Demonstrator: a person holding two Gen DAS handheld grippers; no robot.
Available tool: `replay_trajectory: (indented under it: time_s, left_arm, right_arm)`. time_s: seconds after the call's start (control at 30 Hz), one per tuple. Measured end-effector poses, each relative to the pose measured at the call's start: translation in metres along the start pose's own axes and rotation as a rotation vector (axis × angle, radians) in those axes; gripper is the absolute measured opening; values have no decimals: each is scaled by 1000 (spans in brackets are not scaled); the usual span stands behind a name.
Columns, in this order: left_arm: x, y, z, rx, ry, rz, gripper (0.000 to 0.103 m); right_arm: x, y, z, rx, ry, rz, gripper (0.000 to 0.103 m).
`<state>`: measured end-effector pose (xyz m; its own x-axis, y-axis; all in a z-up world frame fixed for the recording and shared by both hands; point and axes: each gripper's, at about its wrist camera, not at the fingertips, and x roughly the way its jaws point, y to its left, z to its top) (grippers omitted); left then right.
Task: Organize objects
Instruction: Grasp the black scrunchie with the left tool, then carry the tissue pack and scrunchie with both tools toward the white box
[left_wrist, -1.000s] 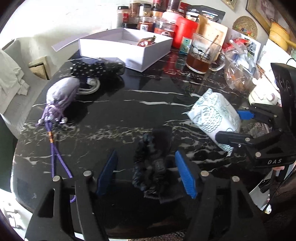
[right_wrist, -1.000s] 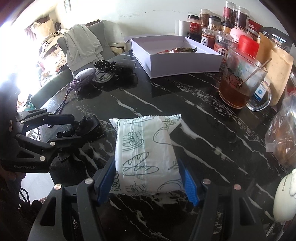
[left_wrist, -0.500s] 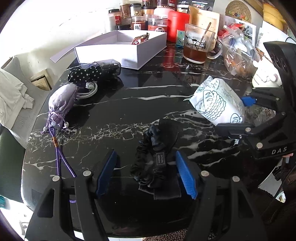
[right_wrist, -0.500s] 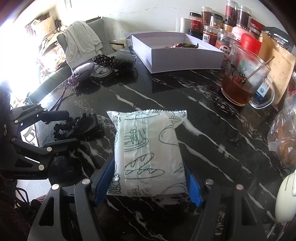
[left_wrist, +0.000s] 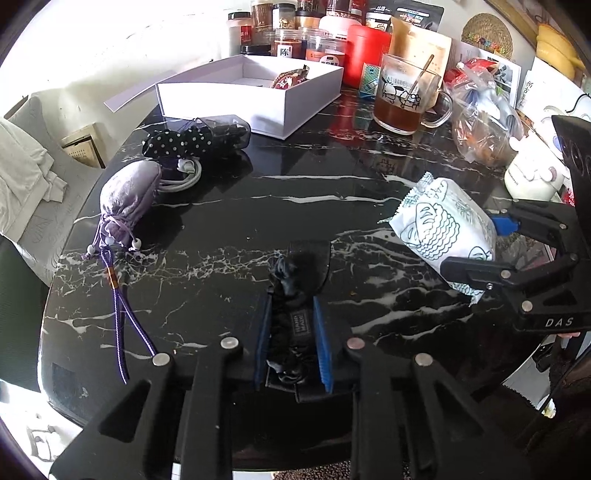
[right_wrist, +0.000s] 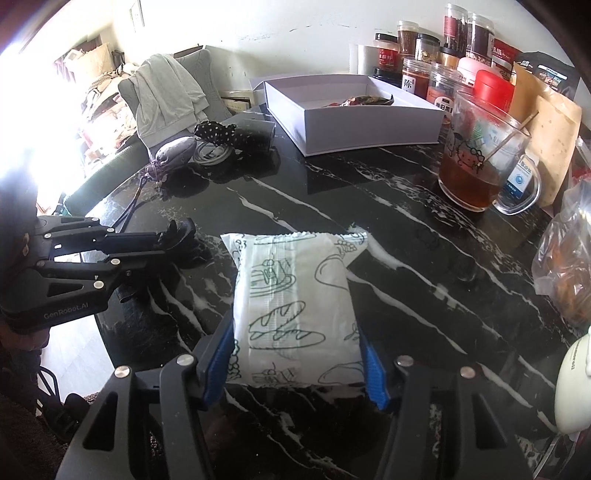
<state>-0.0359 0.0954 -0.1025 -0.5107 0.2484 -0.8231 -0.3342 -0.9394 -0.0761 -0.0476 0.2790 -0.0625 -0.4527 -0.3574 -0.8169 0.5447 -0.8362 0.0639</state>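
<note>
A black scrunchie (left_wrist: 290, 295) lies on the black marble table (left_wrist: 295, 192) near its front edge. My left gripper (left_wrist: 291, 297) has its jaws closing on it, and the blue pads press on both its sides. To the right is a white bread packet (right_wrist: 291, 295) printed with green drawings. My right gripper (right_wrist: 293, 326) is closing on its near end, and the pads touch both sides. The same packet (left_wrist: 443, 225) and right gripper (left_wrist: 469, 243) show in the left wrist view. An open white box (left_wrist: 295, 107) holding a red snack packet (left_wrist: 290, 77) stands at the back.
A purple drawstring pouch (left_wrist: 127, 195), a polka-dot bag (left_wrist: 177, 138) and a white cable (left_wrist: 184, 177) lie at the left. A glass mug of tea (left_wrist: 400, 99), several jars (left_wrist: 288, 40) and a plastic bag (left_wrist: 484, 122) crowd the back right. A chair with clothes (right_wrist: 166, 96) stands beyond the table.
My left gripper's jaws have come together from wide apart onto the black scrunchie. My right gripper's jaws have narrowed against the bread packet. Neither hand has shifted.
</note>
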Motion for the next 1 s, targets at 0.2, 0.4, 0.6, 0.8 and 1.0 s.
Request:
replay_trajectory:
  time_s: [0.2, 0.4, 0.6, 0.8, 1.0]
  left_arm:
    - [-7, -5, 0, -10, -2, -20, 21]
    - [-19, -10, 6, -14, -23, -34, 21]
    - [-33, -15, 21, -7, -51, -46, 21]
    - [-44, -19, 45, 8, -71, -38, 21]
    - [-51, -23, 69, 29, -97, -27, 21]
  right_arm:
    - [-6, 2, -4, 5, -3, -4, 57]
    - [-23, 2, -6, 4, -35, -9, 56]
    - [-41, 4, -2, -4, -64, -18, 56]
    - [-54, 2, 10, -12, -90, -27, 56]
    - [-64, -4, 22, -13, -130, -34, 56]
